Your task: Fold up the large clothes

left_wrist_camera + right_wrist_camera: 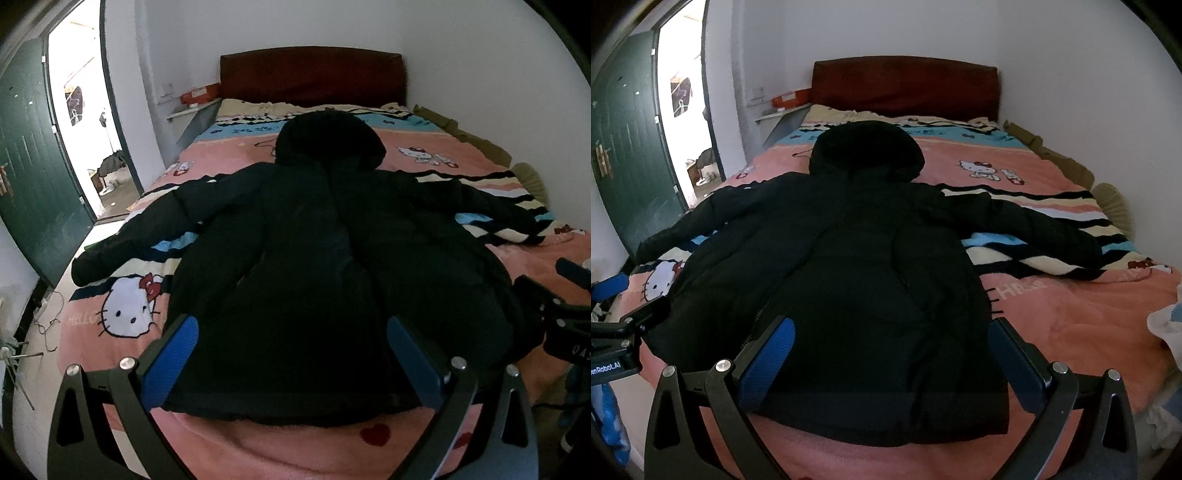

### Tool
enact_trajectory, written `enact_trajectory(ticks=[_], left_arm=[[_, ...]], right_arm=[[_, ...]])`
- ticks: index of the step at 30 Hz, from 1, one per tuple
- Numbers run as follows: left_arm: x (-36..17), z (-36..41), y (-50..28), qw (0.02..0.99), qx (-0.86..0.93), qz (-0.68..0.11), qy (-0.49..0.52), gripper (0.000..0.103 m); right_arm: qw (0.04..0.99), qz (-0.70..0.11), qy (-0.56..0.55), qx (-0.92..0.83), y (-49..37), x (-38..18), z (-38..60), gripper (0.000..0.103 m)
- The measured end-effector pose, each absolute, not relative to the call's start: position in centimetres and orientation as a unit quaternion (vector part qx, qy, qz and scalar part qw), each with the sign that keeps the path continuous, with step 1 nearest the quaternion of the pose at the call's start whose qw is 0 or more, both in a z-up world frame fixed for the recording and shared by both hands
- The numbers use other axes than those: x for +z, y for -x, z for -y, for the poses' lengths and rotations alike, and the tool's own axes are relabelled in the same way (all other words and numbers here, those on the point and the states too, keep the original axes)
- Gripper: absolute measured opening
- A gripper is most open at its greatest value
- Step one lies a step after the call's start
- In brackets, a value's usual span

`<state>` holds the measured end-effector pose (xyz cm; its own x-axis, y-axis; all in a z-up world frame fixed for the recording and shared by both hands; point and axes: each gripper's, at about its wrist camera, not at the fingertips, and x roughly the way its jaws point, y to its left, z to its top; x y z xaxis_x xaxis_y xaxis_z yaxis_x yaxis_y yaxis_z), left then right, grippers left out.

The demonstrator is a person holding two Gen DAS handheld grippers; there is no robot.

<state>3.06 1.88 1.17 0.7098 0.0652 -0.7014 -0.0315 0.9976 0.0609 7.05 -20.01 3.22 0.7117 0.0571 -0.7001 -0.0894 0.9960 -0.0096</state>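
Note:
A large black hooded puffer jacket (325,258) lies spread flat on the bed, hood toward the headboard, both sleeves stretched out to the sides. It also shows in the right wrist view (857,280). My left gripper (291,332) is open, its blue-padded fingers wide apart above the jacket's near hem, holding nothing. My right gripper (892,334) is open too, fingers wide apart above the hem, empty. The right gripper's body shows at the right edge of the left wrist view (561,314); the left gripper's body shows at the left edge of the right wrist view (617,332).
The bed has a pink Hello Kitty blanket (129,314) and a dark red headboard (310,74). A green door (33,166) stands open at the left. White walls close the far and right sides. A white cloth (1167,328) lies at the bed's right edge.

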Motion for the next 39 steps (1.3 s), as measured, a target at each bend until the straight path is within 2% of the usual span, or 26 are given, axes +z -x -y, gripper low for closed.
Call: enact_trajectory(ticks=[39], left_arm=[[-0.6,-4.4,-8.0,0.912,0.053,-0.405,0.015,0.103]], right_arm=[[0.918,-0.396,0.004,0.016,-13.1,0.9,24.8,0.103]])
